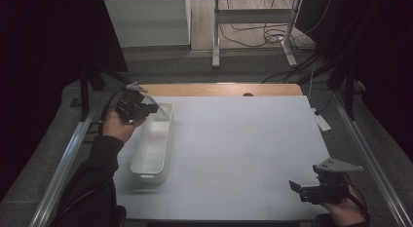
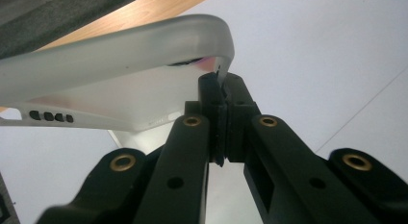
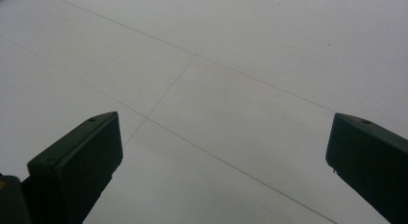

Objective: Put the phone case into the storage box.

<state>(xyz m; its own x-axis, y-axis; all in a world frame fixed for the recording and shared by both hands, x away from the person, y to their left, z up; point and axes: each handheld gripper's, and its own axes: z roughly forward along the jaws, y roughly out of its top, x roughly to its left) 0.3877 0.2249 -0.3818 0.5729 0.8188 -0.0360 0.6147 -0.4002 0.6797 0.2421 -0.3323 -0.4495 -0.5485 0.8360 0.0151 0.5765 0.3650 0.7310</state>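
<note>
A long, narrow white plastic bin (image 1: 155, 149) with rounded corners lies on the left part of a pale grey surface (image 1: 243, 154). Its long axis runs from the near edge toward the far edge, leaning slightly to the right as it goes away from the person. The open top faces up. The walls are smooth, slightly translucent and milky, and the inside looks bare. In the left gripper view a row of small oval slots shows in one end wall, just under the thick rolled rim.

The left tongs (image 1: 148, 109) are at the bin's far left corner, held by the person's left hand (image 1: 117, 124) in a dark sleeve. In the left gripper view the left tongs (image 2: 221, 87) are pinched together on the thin edge of the rim at a rounded corner, the black jaws meeting with the plastic between them. The bin's far end seems tipped up a little there, though this is hard to judge.

The right tongs (image 1: 294, 186) hover low over the near right part of the surface, well apart from the bin, pointing left. In the right gripper view the right tongs (image 3: 223, 152) stand wide apart with nothing between them, over faint seam lines in the grey top.
</note>
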